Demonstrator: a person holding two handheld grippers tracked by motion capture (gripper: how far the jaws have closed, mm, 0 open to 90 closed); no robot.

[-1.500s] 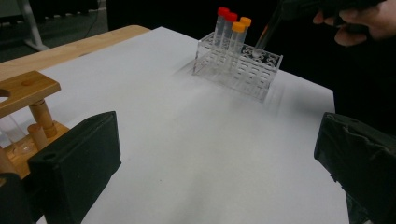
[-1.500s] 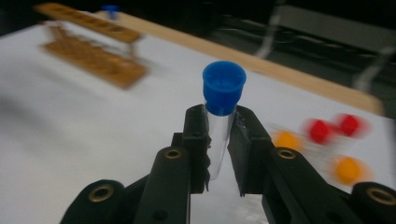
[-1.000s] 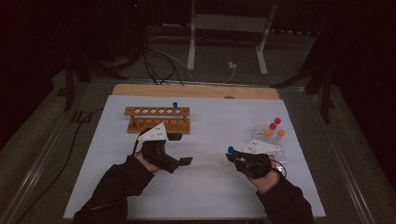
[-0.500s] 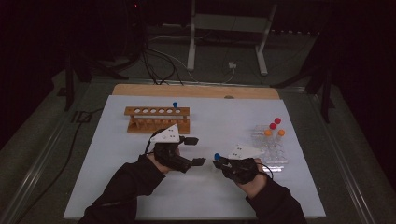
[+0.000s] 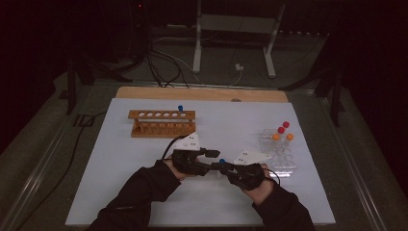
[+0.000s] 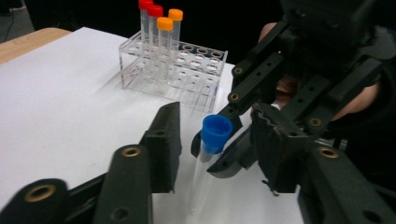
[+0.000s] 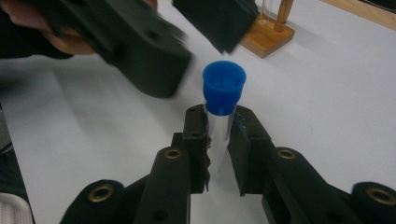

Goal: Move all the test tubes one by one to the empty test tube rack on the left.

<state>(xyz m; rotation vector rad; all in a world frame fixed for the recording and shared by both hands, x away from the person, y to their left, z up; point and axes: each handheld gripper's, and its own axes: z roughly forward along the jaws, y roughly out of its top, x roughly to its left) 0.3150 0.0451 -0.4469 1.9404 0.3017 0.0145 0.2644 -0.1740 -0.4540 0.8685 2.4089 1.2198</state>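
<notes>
A clear plastic test tube with a blue cap point(image 7: 223, 100) is held tilted above the tabletop's point(image 5: 144, 192) near edge, near its middle.

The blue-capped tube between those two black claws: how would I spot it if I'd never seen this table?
Start at the white table and find the person's two hands meeting near its front edge. The right gripper is clamped on a clear tube with a blue cap. The tubes in the clear rack have red or orange caps and stand untouched.
</notes>
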